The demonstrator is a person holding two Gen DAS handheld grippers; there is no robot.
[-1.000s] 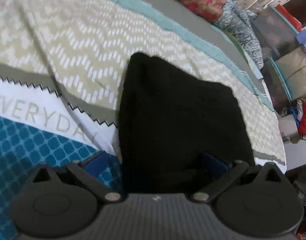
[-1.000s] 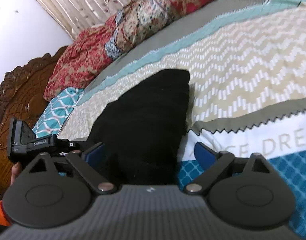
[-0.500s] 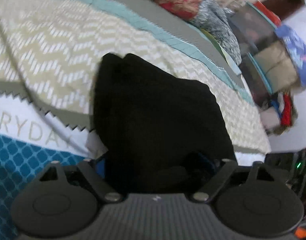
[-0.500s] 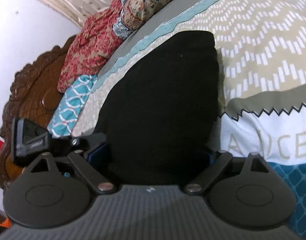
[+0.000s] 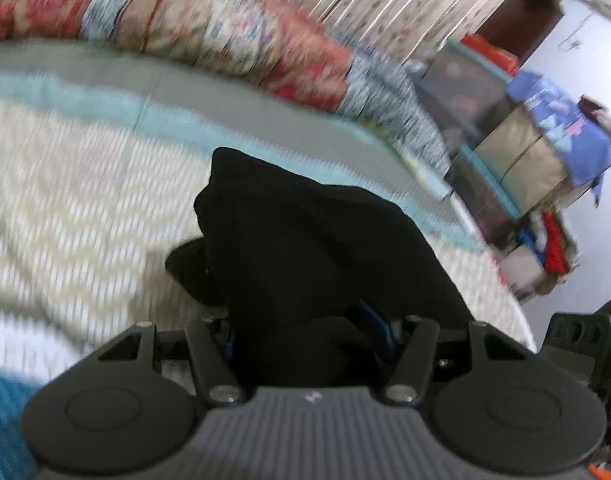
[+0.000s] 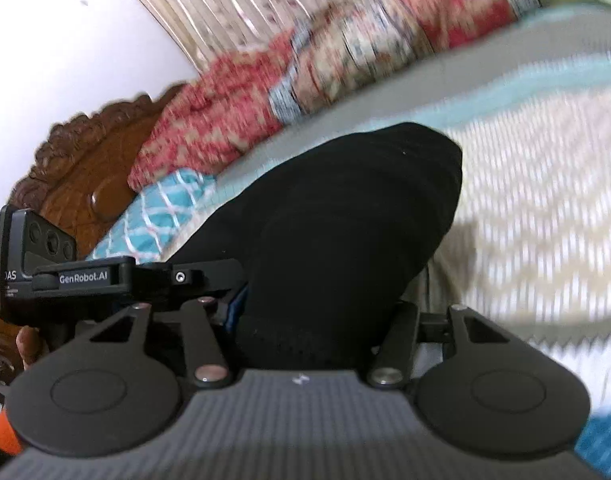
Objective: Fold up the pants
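Left wrist view, near to far: left gripper [image 5: 305, 332] low in frame, jaws closing with bunched black cloth between them, the near edge of the black pants [image 5: 305, 248] gathered at the blue pads and apparently gripped. Beyond, pants raised off the bedspread [image 5: 65, 200] at the near end, a loose dark flap hanging at the left, far end resting on the cream chevron band just short of the teal stripe. Farther back, patchwork pillows [image 5: 225, 36] along the head of the bed and stacked storage boxes [image 5: 517, 156] at far right, all blurred. Right wrist view, same order: right gripper [image 6: 309, 320] likewise closing on a thick roll of the same cloth, pressed between the two arms; left-hand tool's camera housing [image 6: 29, 256] visible at near left, a person's fingertips [image 6: 27, 348] just below it. Pants [image 6: 337, 216] stretching away to a rounded far end, carved wooden headboard [image 6: 77, 164] and curtain [image 6: 241, 8] behind. Judged progress: garment already narrowed to a compact shape, near edge taken at both corners and lifted, probably mid-fold. Judged remaining: near end to be carried over to the far end, laid flat and released; number of folds after that not possible to tell.
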